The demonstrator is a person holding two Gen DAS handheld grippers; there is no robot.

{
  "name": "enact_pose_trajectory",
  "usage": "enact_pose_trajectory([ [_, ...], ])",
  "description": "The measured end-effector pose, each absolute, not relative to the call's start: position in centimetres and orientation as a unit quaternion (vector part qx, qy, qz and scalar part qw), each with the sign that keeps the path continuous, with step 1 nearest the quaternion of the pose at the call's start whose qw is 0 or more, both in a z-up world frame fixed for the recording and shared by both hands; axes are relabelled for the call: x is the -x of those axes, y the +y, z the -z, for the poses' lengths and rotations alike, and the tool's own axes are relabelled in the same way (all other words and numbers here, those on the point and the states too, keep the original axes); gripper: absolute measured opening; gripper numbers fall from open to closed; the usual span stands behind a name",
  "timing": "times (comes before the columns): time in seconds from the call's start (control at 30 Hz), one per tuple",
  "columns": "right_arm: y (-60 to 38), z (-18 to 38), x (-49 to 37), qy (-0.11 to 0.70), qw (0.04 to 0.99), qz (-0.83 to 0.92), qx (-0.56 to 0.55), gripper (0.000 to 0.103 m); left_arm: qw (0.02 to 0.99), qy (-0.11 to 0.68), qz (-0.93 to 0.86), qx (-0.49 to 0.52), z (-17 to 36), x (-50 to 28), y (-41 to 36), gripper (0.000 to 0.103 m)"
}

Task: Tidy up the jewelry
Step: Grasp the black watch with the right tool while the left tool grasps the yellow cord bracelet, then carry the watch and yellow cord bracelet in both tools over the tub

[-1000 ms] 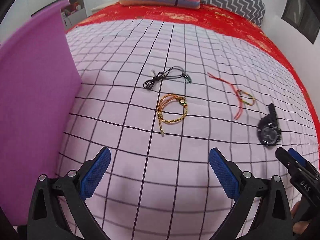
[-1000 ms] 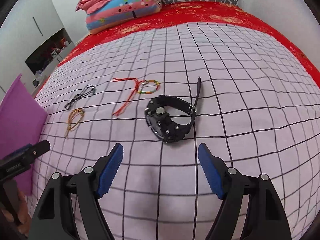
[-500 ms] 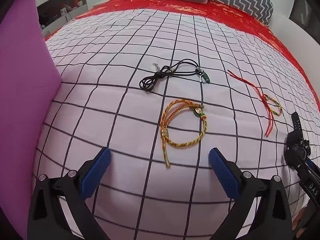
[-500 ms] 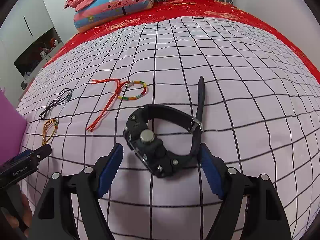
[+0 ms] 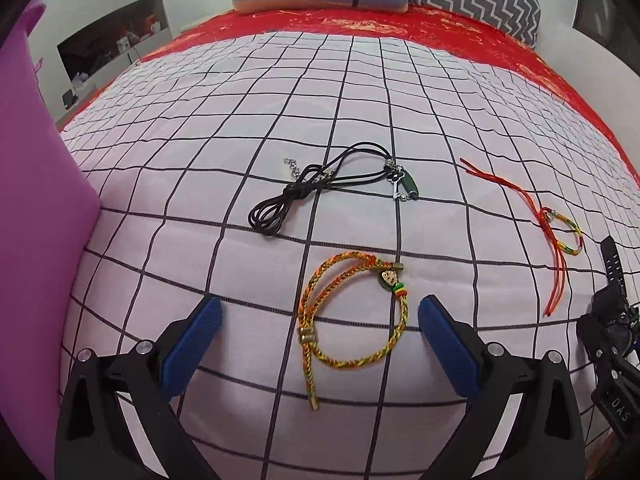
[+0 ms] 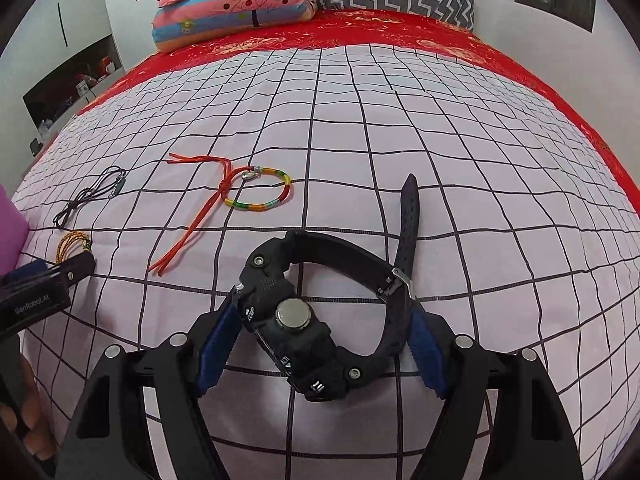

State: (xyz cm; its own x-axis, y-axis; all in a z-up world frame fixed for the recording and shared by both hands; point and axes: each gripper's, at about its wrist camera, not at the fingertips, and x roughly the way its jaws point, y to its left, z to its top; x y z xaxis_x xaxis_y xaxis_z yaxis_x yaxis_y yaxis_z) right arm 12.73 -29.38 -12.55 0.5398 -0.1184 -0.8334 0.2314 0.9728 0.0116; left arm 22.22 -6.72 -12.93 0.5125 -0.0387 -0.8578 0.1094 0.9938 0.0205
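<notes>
On the checked bedspread [image 5: 200, 184] four pieces of jewelry lie spread out, and none of them seems to be put away yet, so I judge the task is at its beginning. The right gripper [image 6: 320, 344] has its blue pads on both sides of the black watch [image 6: 308, 336]; the pads look to be touching the watch case and the strap, but I cannot tell if they already press it firmly, and the watch appears to lie on the cloth. The left gripper [image 5: 318, 336] is wide open, and the orange braided bracelet [image 5: 352, 312] lies between its fingers, not touched by them. Farther away in the left view is the black cord necklace [image 5: 316, 188], and to the right of it the red string bracelet [image 5: 556, 228], well apart from both. A purple box [image 5: 36, 240] stands at the left edge of the bed; probably it is the place for the jewelry, but its inside is not visible. What is left: to grasp, to carry and to place all four pieces.
</notes>
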Motion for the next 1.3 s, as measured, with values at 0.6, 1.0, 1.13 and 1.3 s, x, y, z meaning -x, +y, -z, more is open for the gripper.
enact_pose_trajectory([
  [0.6,-29.1,12.0,-11.7,0.473,0.876,0.065,-0.07,0.069,0.846,0.518,0.121,-0.027,12.0,-19.1,-8.9,0.008],
  [1.0,-25.6,9.9,-6.5,0.481,0.873,0.015,-0.077,0.069,0.822,0.548,0.153,-0.004,10.7,-13.3,-6.3,0.008],
  [1.13,-24.2,8.3,-4.8,0.478,0.876,-0.002,-0.072,0.069,0.825,0.543,0.159,-0.003,9.3,-11.3,-5.5,0.008],
  [1.3,-22.6,5.4,-3.1,0.46,0.885,-0.018,-0.067,0.069,0.837,0.522,0.165,0.006,6.3,-8.7,-4.1,0.008],
])
